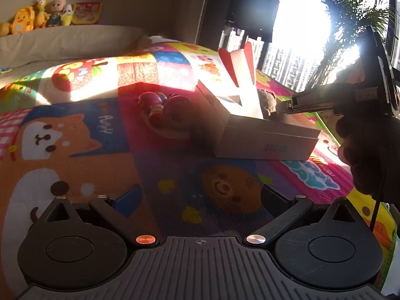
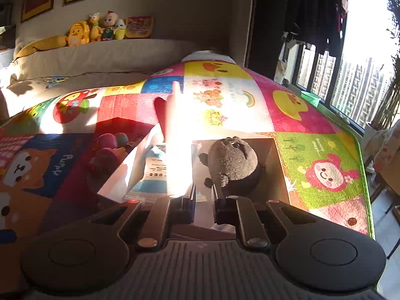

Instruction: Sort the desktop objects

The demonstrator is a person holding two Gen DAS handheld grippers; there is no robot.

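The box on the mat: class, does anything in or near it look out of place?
Yes. A brown plush lies in the box, but red toys sit outside on the mat by its left wall, unsorted. The box's flap stands up.

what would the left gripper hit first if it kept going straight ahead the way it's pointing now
Probably the mat itself, since the left gripper tilts downward over bare mat. If it cleared that, the near wall of the cardboard box looks next; depth is unclear.

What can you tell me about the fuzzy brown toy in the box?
The fuzzy brown toy is a round plush animal with small stubby paws and what look like dark eyes. It looks soft and furry. It lies tilted inside the open cardboard box, in its right-hand part, beside a bright sunlit divider. The right tongs are close in front of it.
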